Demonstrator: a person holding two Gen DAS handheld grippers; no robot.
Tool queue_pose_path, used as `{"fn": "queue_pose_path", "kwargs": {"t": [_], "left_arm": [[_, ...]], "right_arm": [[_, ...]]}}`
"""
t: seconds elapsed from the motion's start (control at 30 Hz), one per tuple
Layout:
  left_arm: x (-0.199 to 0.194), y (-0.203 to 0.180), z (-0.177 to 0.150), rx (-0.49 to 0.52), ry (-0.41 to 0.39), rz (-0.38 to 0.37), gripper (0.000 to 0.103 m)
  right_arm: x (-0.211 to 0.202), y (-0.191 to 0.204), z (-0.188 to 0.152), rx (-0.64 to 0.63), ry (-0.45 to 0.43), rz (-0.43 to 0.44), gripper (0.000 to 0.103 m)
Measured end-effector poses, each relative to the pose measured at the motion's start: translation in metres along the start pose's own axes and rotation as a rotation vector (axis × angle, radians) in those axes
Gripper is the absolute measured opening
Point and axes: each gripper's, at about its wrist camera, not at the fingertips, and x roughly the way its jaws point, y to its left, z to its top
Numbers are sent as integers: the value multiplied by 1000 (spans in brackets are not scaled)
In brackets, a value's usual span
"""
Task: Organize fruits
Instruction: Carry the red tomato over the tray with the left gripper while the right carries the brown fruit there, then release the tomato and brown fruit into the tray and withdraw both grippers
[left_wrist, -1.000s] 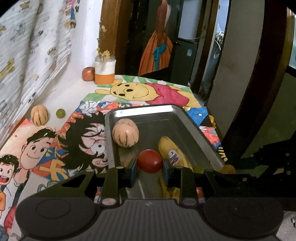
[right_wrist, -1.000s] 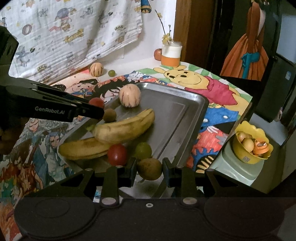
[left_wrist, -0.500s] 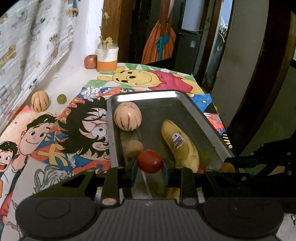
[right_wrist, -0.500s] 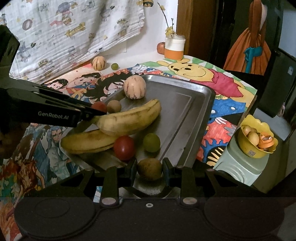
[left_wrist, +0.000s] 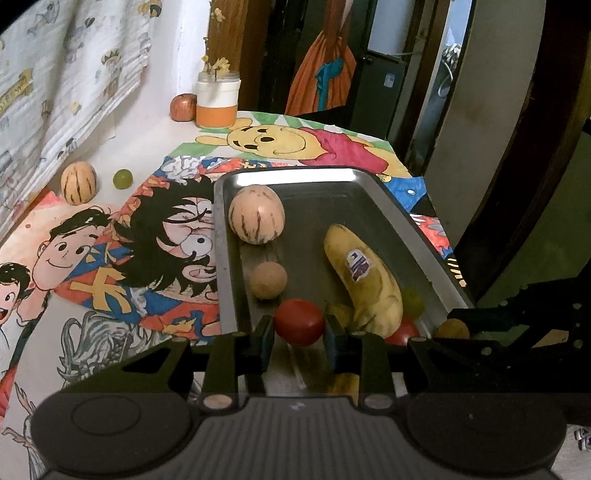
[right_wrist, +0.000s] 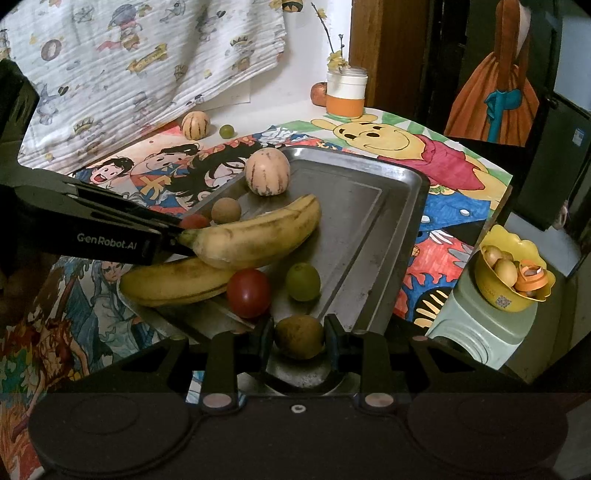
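Left wrist view: the left hand-held gripper (left_wrist: 298, 328) clamps a red tomato (left_wrist: 298, 322) over the metal tray's (left_wrist: 402, 225) near end.
The right hand-held gripper (right_wrist: 298, 338) pinches a brown fruit (right_wrist: 298, 336) at the tray's near edge, close to a second tomato (right_wrist: 248, 292) and two bananas (right_wrist: 255, 236).

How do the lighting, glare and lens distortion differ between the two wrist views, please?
Left wrist view: dim room, a bright glare strip on the metal tray far rim, door frames bowed by the fisheye. Right wrist view: softer sheen on the tray, dark vignetted corners, left gripper arm dark but its lettering readable; fruit stays sharp in both.
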Motion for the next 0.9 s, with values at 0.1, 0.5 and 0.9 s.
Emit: {"fn": "queue_pose_path", "kwargs": {"t": [0.1, 0.5, 0.9], "left_arm": [[1, -1, 0, 0, 3, 0, 32], [-3, 0, 1, -16, 11, 6, 37], [-46, 6, -9, -72, -98, 62, 85]], "right_arm": [[0, -1, 0, 8, 1, -3, 32], [-11, 0, -6, 48, -24, -17, 49], [-48, 10, -13, 108, -107, -62, 92]]}}
